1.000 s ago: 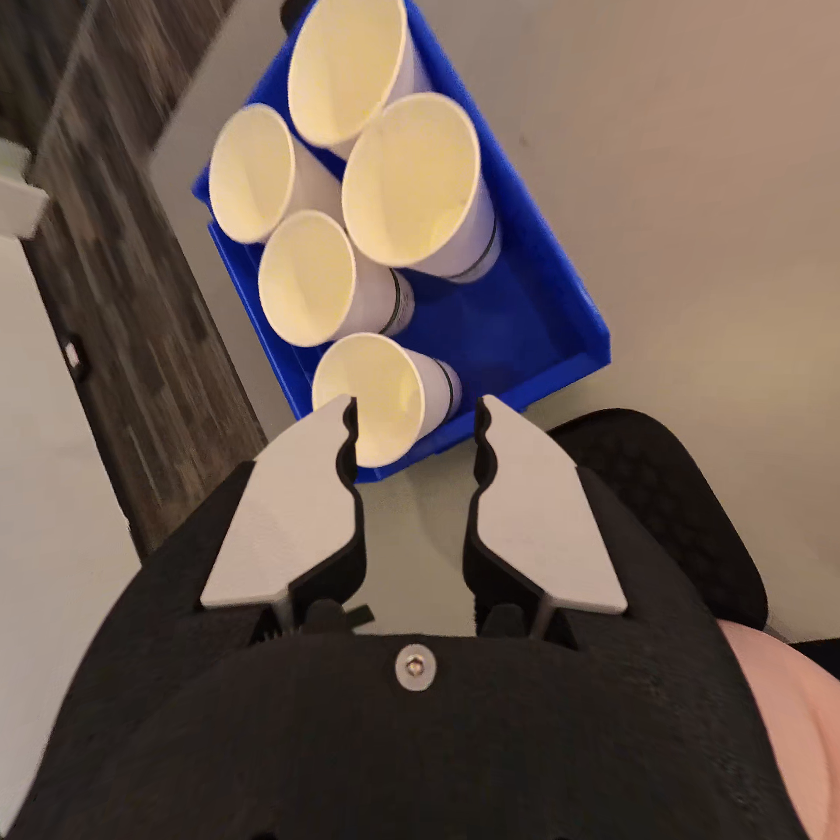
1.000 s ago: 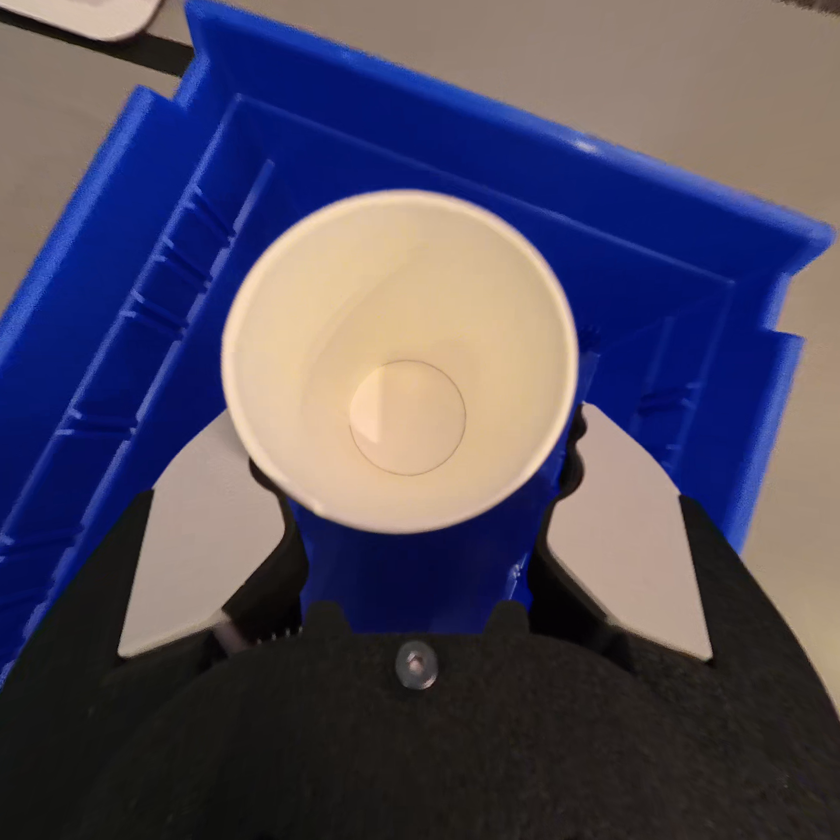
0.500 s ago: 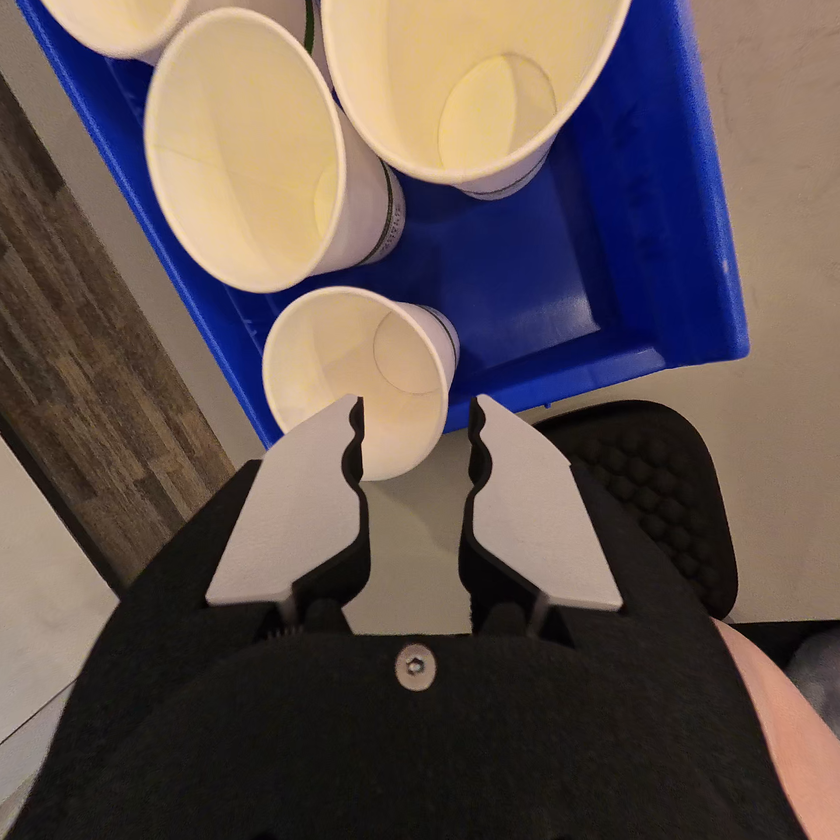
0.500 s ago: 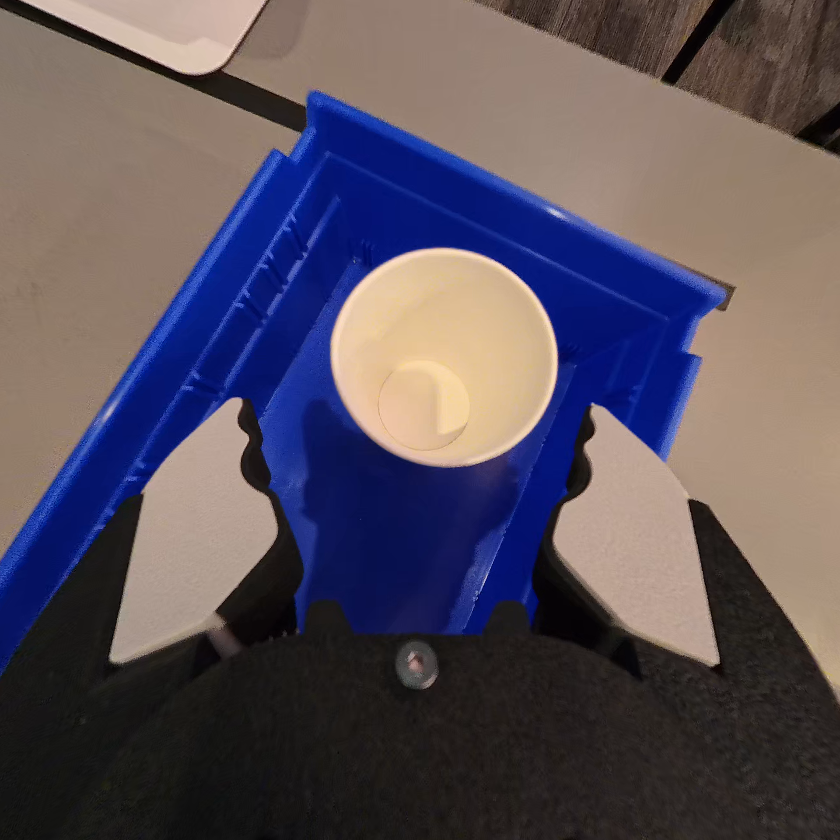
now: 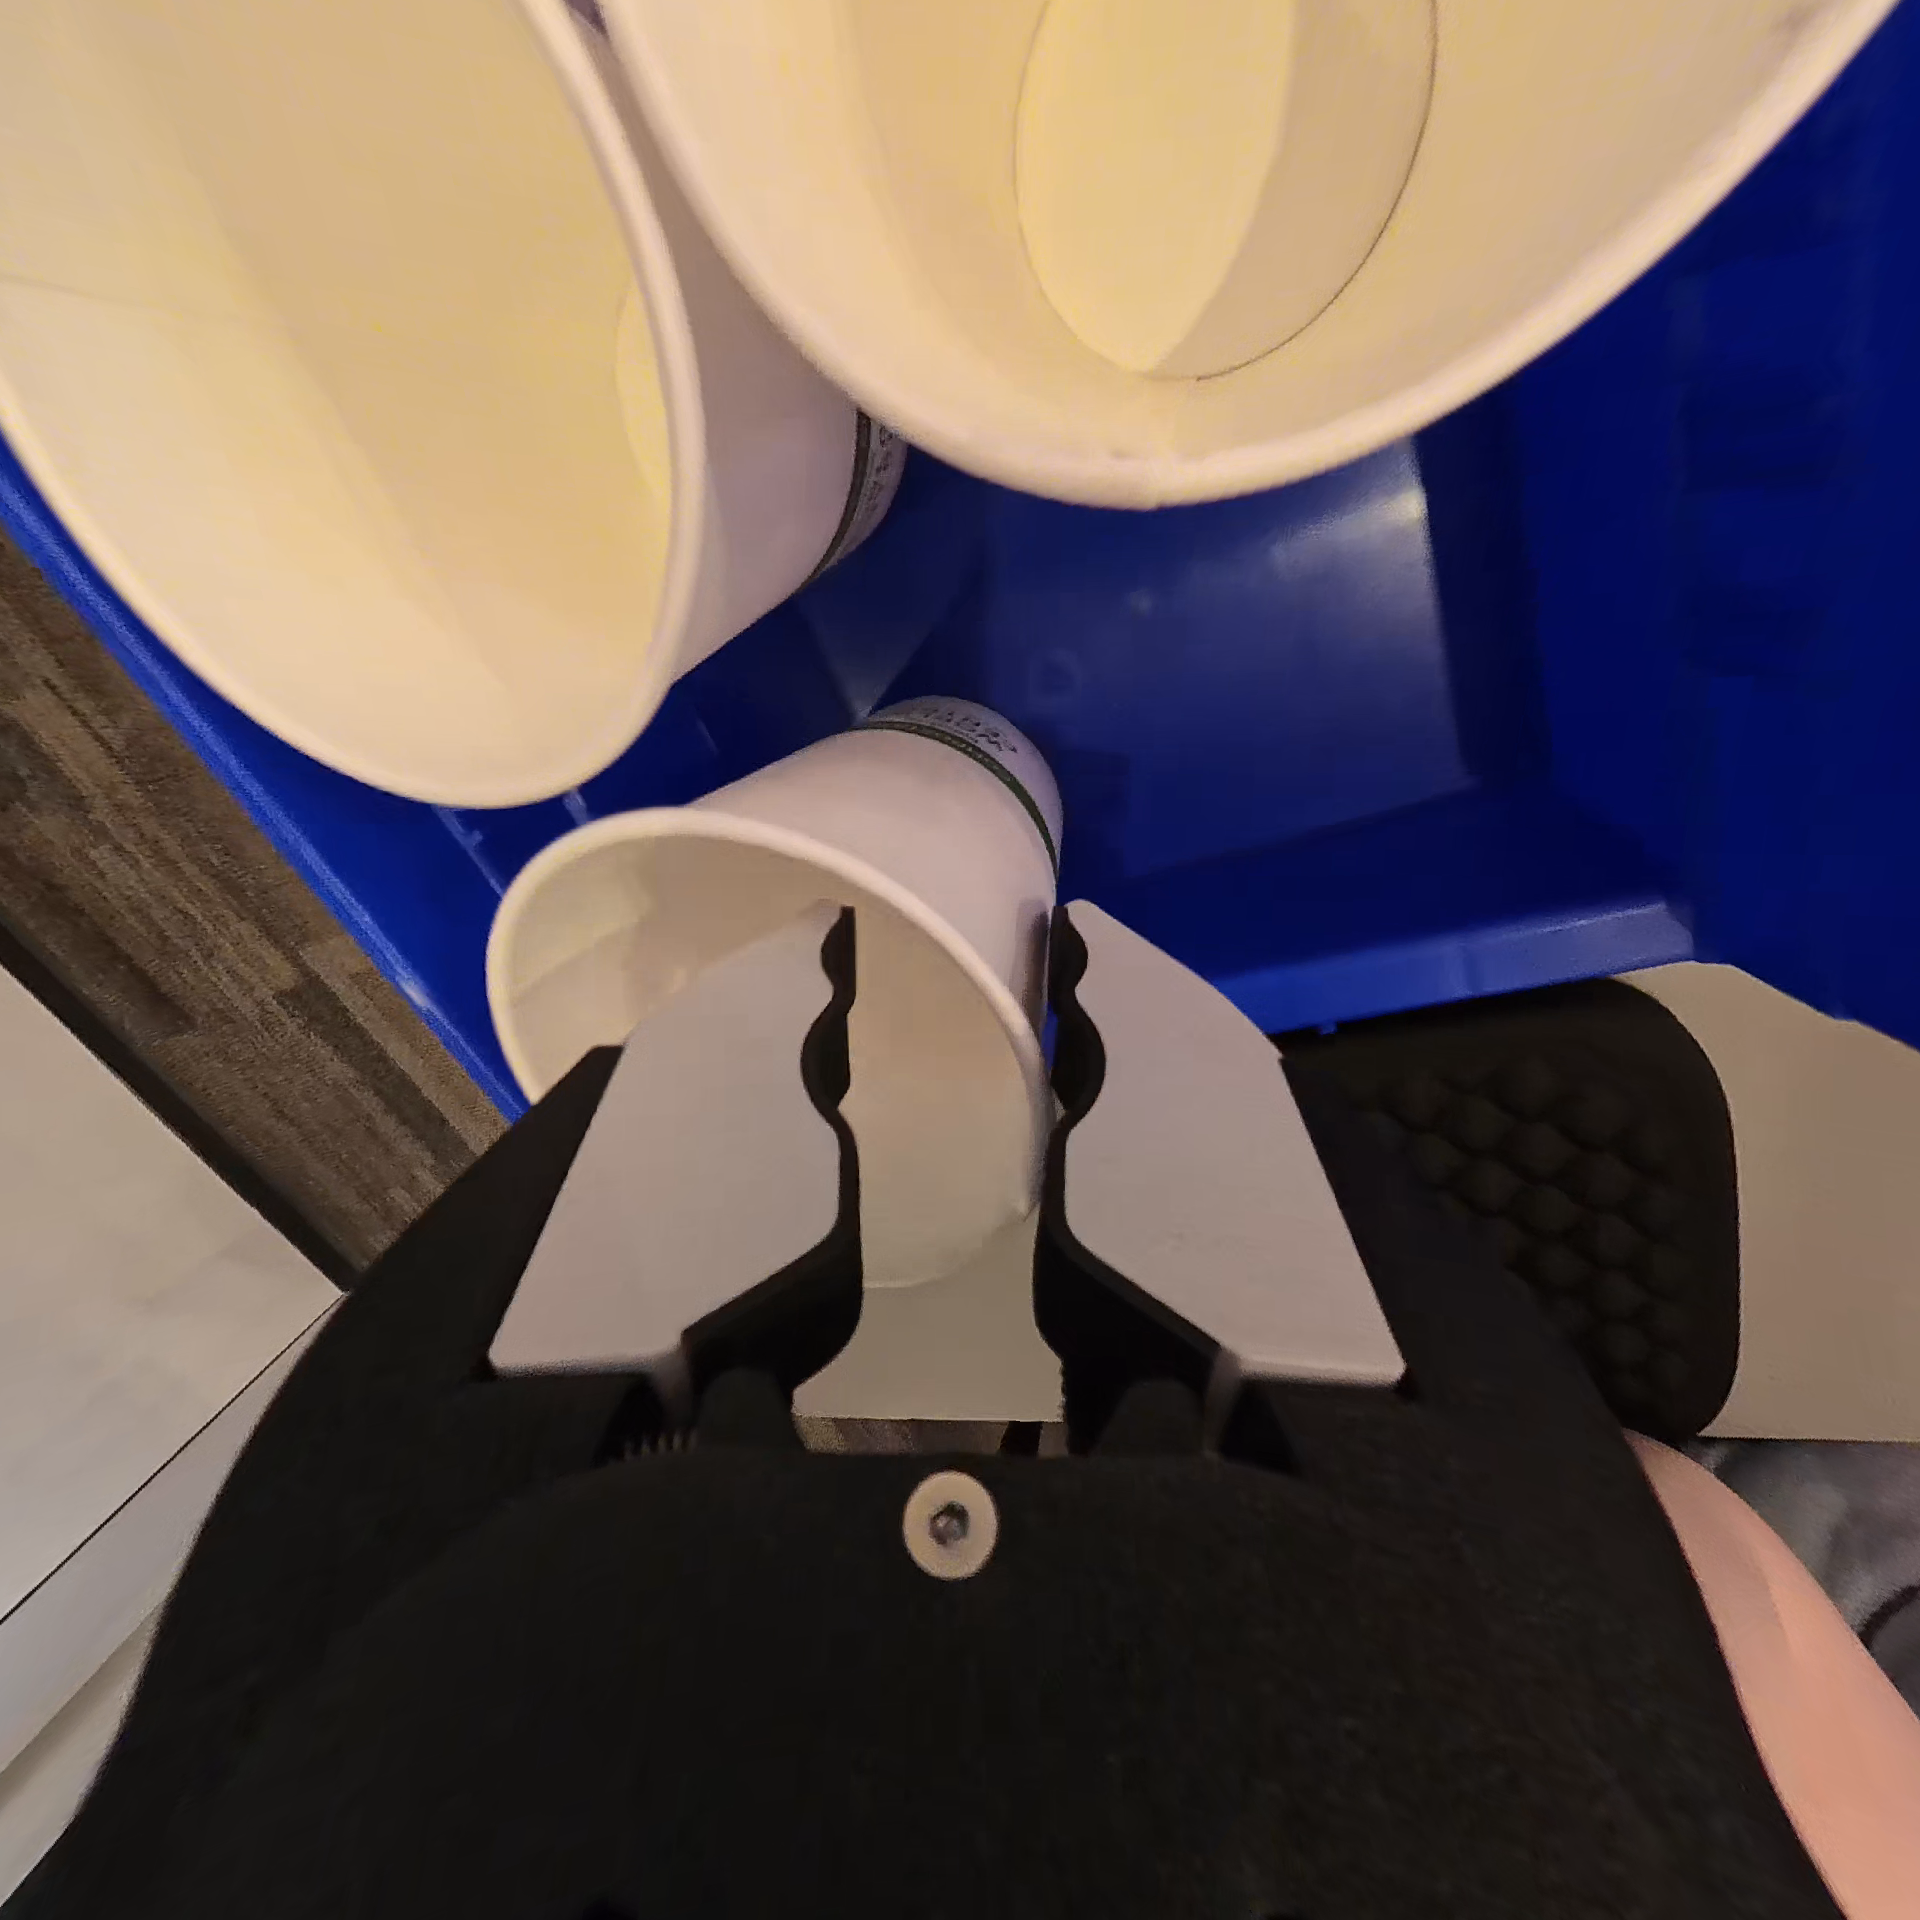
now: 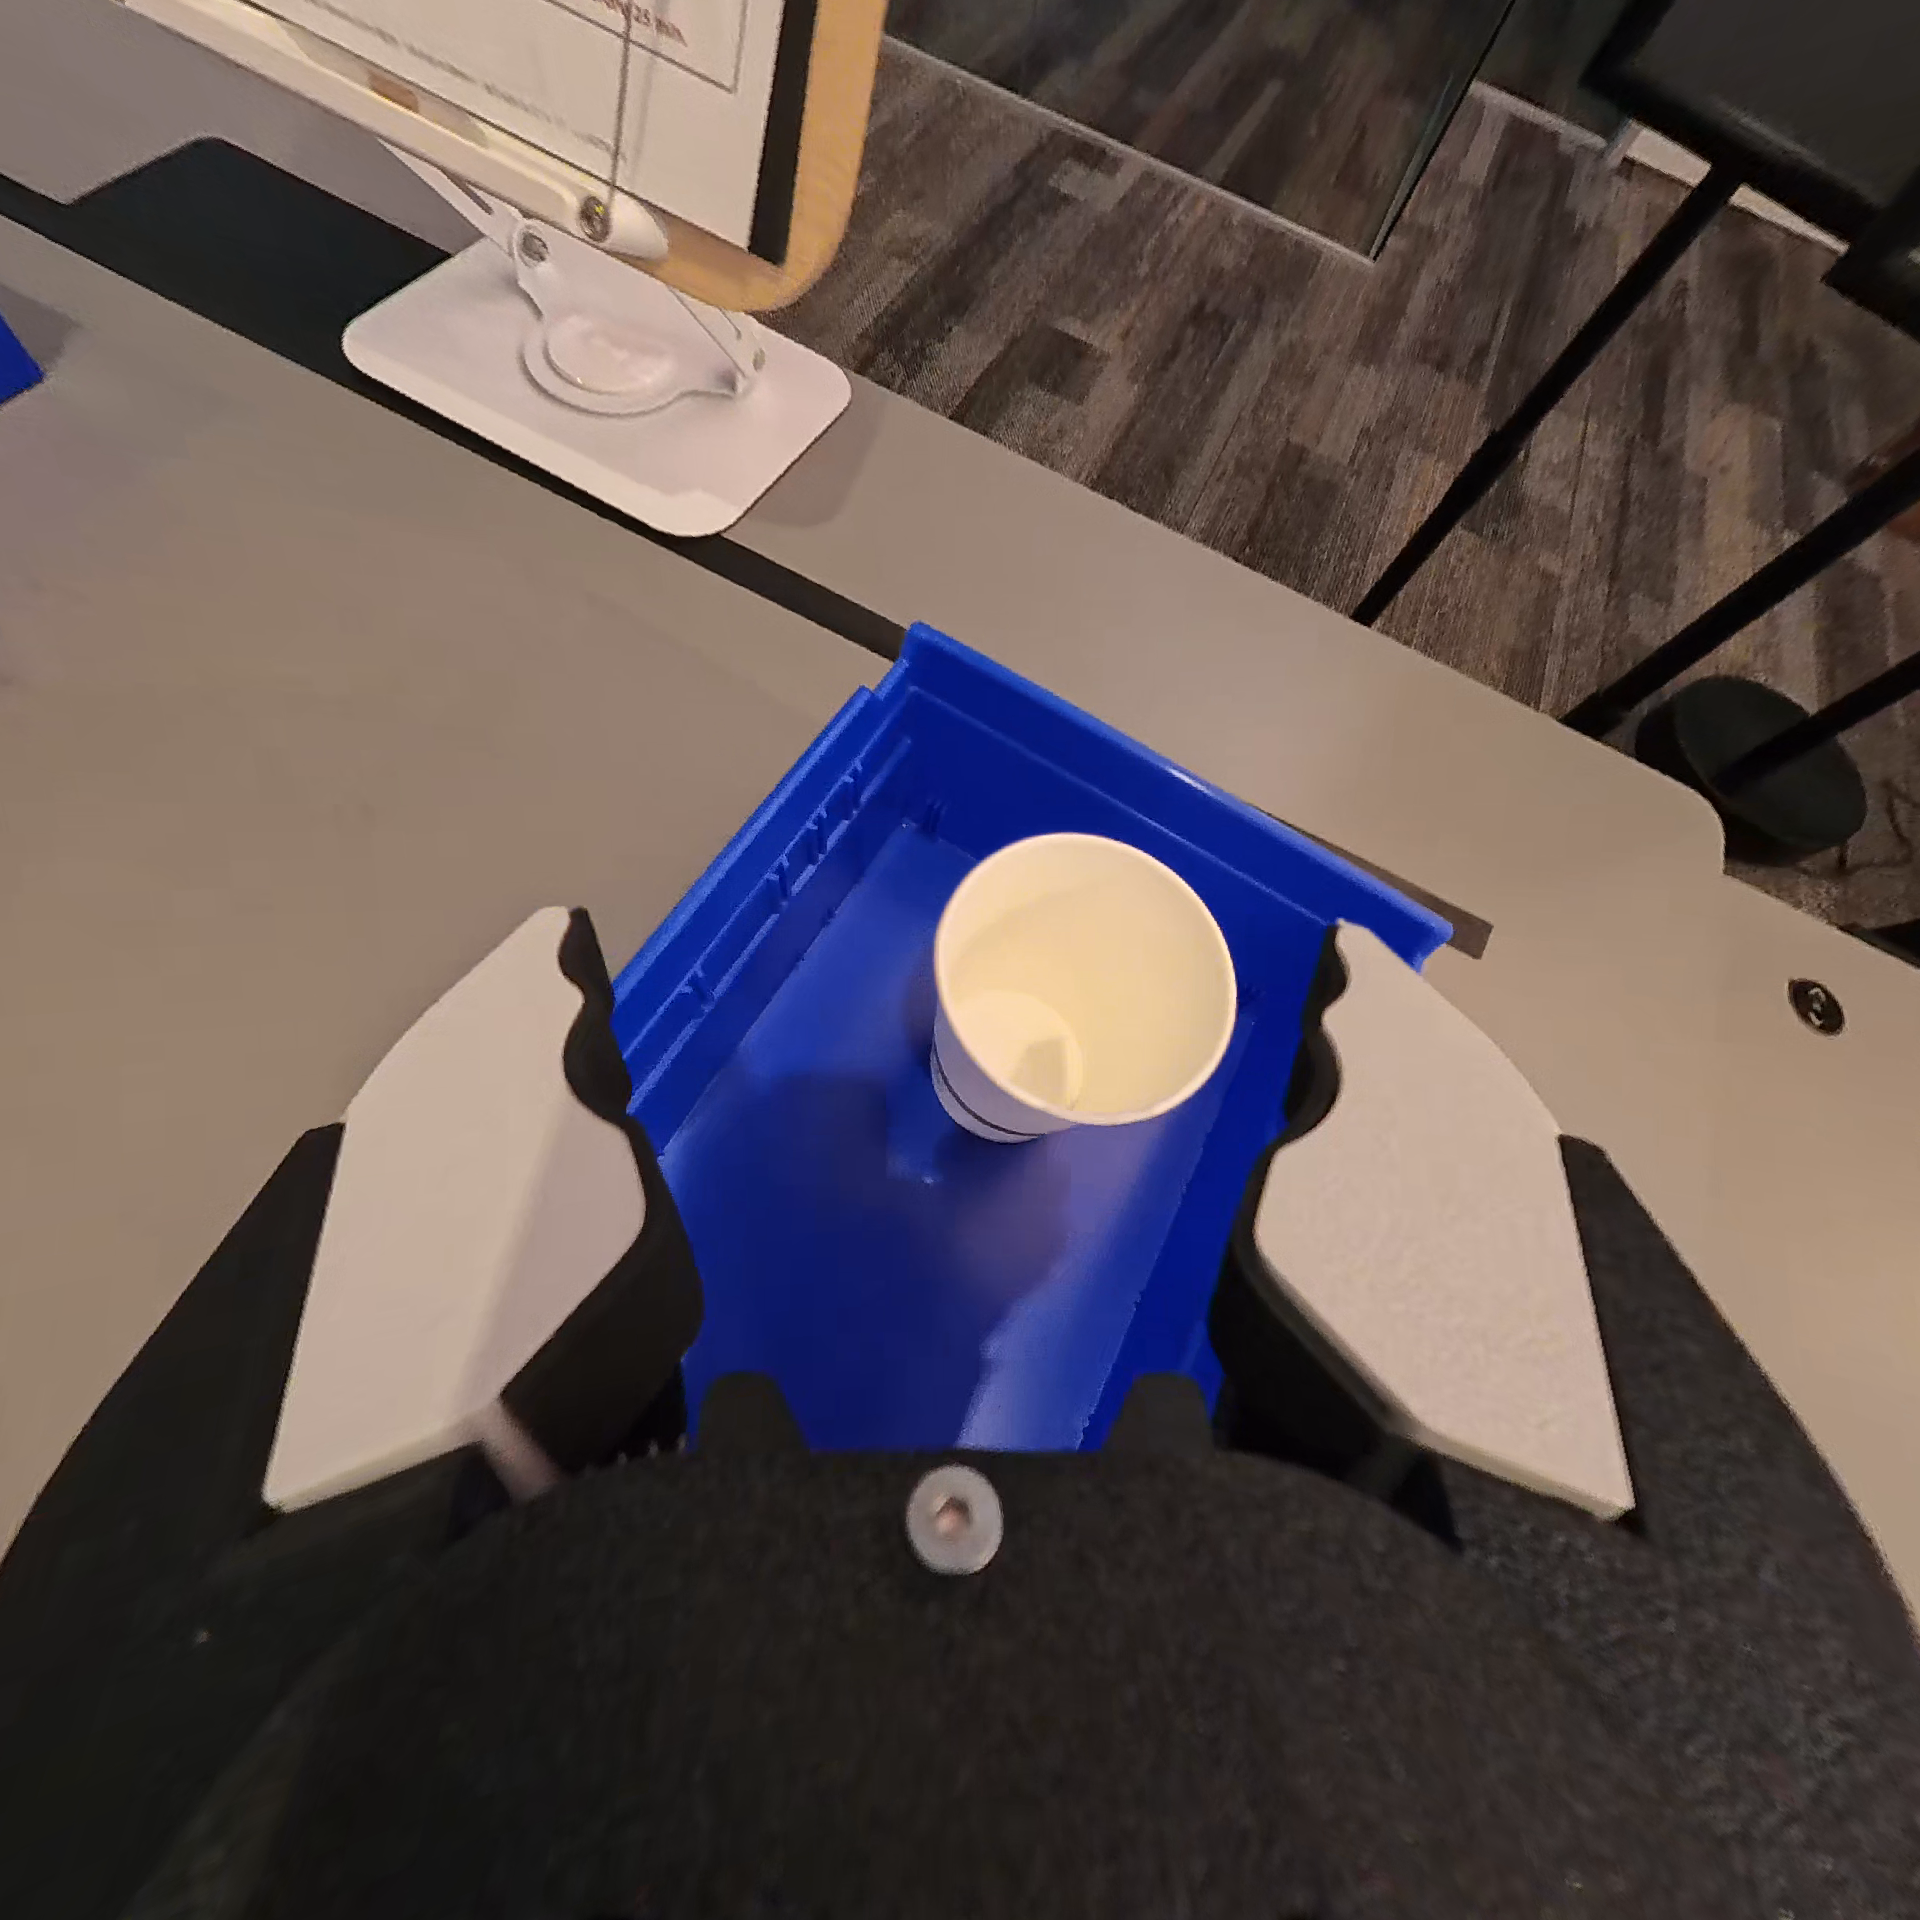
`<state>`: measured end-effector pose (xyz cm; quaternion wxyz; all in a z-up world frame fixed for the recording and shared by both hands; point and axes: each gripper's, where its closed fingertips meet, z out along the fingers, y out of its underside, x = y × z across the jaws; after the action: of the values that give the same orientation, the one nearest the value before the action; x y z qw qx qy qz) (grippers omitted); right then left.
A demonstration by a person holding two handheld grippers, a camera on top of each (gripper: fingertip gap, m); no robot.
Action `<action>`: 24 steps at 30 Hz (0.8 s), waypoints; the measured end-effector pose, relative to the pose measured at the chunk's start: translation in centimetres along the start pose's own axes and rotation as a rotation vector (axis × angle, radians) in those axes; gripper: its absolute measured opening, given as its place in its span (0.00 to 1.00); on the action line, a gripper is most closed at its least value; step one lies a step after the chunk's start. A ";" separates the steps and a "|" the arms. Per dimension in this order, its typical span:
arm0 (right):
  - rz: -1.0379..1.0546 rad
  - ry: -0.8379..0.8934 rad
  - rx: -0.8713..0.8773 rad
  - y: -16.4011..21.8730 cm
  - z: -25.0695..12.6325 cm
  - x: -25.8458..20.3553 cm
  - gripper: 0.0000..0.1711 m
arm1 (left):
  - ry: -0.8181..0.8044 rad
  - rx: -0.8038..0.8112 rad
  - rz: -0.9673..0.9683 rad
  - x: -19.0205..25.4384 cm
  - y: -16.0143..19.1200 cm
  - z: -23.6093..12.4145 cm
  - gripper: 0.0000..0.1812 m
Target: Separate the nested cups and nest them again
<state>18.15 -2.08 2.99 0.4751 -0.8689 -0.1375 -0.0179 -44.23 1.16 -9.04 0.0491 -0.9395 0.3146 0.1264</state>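
The left gripper (image 5: 951, 935) is being held narrowed over the wall of a small paper cup (image 5: 831, 904), one finger inside the mouth and the other outside; whether the wall is actually being pinched cannot be told. A dark band with small printing is being shown near that cup's base, too blurred to make out. Two larger paper cups (image 5: 312, 395) are being seen just beyond, all inside a blue bin (image 5: 1558, 665).

The right gripper (image 6: 956, 987) is being held wide and empty above a second blue bin (image 6: 790, 1247), in which a single paper cup (image 6: 1081, 977) is standing. A framed printed sheet on a white stand (image 6: 592, 384) is being seen farther off on the grey table (image 6: 312, 727).
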 end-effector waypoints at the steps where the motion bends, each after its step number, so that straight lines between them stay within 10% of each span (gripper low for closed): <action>1: -0.006 0.000 0.006 -0.2 -0.2 -0.1 0.72 | 0.004 -0.008 -0.002 0.0 0.0 0.2 0.19; 9: -0.008 -0.009 0.019 -0.4 -0.4 -0.3 0.71 | 0.076 -0.010 0.009 0.5 0.1 0.8 0.03; 24: -0.052 -0.017 -0.013 -0.5 0.5 -1.4 0.70 | 0.062 0.163 0.048 1.8 0.7 -4.6 0.02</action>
<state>16.63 -1.71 2.84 0.4678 -0.8681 -0.1639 -0.0240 -42.36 -1.23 -5.10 0.1125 -0.9280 0.3478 0.0725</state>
